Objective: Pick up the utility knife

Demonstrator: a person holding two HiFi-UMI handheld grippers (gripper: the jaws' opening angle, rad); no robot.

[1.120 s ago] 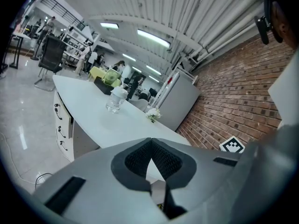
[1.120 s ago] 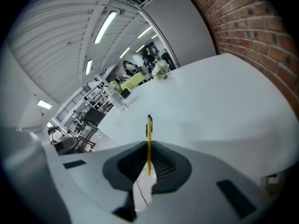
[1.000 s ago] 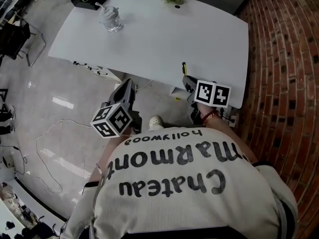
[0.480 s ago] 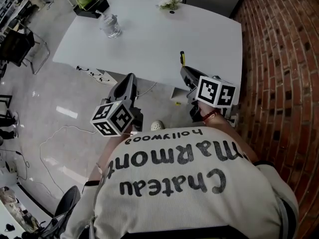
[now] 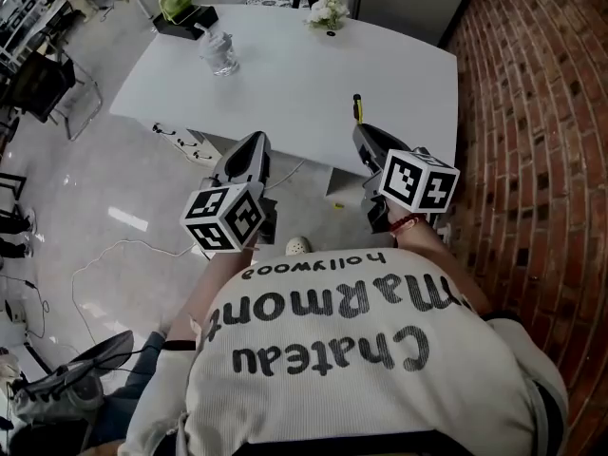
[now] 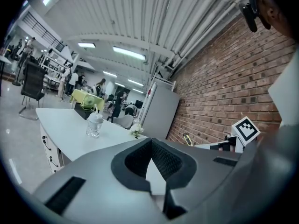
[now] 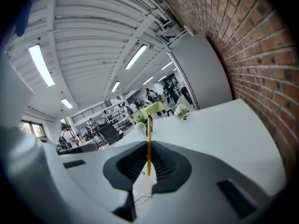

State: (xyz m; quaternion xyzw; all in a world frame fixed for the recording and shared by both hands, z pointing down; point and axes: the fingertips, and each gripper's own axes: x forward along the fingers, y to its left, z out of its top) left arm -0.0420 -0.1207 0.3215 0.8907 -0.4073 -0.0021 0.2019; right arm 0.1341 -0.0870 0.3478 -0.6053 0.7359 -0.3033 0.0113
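Up front at about 1 o'clock, the right hand-held gripper (image 5: 361,129) is clamped on the yellow utility knife (image 5: 357,108). The knife pokes out past the jaw tips toward 12 o'clock, over the near edge of the white table (image 5: 285,74). In the right gripper view you see it edge-on, standing straight up between the pads. The left hand-held gripper (image 5: 256,139) sits at 11 o'clock, jaws closed and totally empty. A clear cup (image 5: 218,53) is on the far left of the table, with flowers (image 5: 329,9) at the far edge.
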